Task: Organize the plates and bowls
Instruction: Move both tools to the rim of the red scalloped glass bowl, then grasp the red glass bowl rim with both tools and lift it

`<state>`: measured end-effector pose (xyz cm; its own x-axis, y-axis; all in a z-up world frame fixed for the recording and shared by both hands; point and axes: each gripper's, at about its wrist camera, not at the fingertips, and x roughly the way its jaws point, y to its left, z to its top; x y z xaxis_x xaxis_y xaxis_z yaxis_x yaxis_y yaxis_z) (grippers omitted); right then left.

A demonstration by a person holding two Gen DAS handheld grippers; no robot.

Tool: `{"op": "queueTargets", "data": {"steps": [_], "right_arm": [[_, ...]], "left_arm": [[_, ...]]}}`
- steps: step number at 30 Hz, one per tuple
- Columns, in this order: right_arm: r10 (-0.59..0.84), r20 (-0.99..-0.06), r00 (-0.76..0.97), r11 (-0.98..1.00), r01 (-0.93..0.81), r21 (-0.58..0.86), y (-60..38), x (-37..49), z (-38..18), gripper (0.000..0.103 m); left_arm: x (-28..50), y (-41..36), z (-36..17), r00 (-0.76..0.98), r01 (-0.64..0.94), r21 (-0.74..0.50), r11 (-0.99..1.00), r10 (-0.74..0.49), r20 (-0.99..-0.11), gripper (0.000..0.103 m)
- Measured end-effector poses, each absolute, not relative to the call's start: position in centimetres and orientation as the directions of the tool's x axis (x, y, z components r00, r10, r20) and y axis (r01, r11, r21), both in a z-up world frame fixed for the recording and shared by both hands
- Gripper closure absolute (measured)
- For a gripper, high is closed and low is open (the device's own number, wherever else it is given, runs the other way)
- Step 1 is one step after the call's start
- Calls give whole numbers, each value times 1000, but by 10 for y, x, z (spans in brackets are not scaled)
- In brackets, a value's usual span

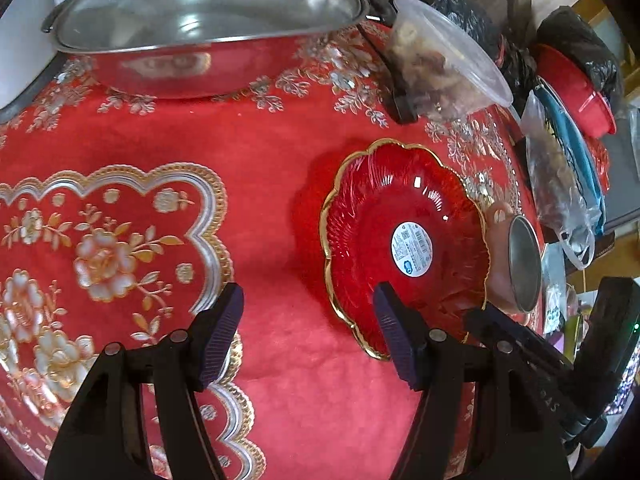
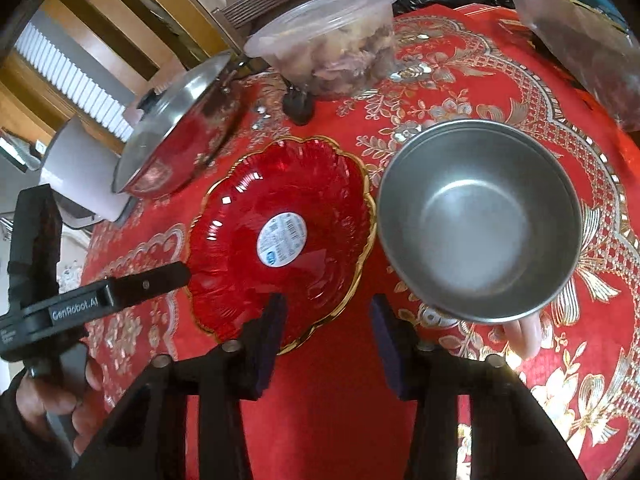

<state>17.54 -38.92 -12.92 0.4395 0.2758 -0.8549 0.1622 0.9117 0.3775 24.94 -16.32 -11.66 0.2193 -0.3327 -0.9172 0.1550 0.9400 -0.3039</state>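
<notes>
A red glass plate (image 1: 404, 216) with a scalloped gold rim and a round white sticker lies flat on the red cloth. It also fills the middle of the right wrist view, plate (image 2: 280, 200). Close to its right stands a steel bowl (image 2: 480, 220) with a pink outer shell, seen side-on as bowl (image 1: 516, 256). My left gripper (image 1: 308, 328) is open, left of the plate's near rim, with its right finger over that rim. My right gripper (image 2: 328, 336) is open and hovers over the gap between the plate's near edge and the bowl. Neither holds anything.
A steel pan under a glass lid (image 1: 200, 20) stands at the back, with a clear tub of food (image 1: 440, 60) beside it. Black bags, plastic bags and a red lidded container (image 1: 576, 88) crowd the right edge. A hand (image 2: 52, 400) holds the left tool; a white appliance (image 2: 80, 168) is at far left.
</notes>
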Motion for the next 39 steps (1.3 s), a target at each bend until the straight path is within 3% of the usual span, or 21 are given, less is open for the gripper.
{"op": "queueTargets", "data": {"steps": [6, 11, 18, 19, 20, 24, 39], "right_arm": [[247, -864, 440, 924, 161, 346, -386, 180, -135, 84], [239, -859, 452, 930, 148, 337, -385, 184, -137, 85], [287, -855, 433, 929, 94, 359, -377, 181, -137, 87], [294, -854, 430, 926, 94, 366, -376, 180, -137, 87], [300, -854, 425, 923, 96, 372, -375, 178, -137, 87], [314, -855, 412, 914, 112, 389, -374, 173, -138, 88], [347, -836, 425, 917, 33, 397, -352, 140, -86, 88]], "left_arm": [[243, -176, -121, 268, 215, -258, 942, -311, -912, 38], [241, -184, -130, 266, 247, -240, 939, -304, -915, 56], [246, -171, -131, 273, 218, -289, 932, -342, -899, 58], [245, -171, -131, 269, 228, -280, 933, -337, -902, 61], [245, -171, -132, 254, 241, -278, 930, -337, -907, 73], [242, -160, -130, 230, 232, -285, 930, -337, -913, 90], [197, -136, -76, 303, 243, -269, 932, -336, -891, 91]]}}
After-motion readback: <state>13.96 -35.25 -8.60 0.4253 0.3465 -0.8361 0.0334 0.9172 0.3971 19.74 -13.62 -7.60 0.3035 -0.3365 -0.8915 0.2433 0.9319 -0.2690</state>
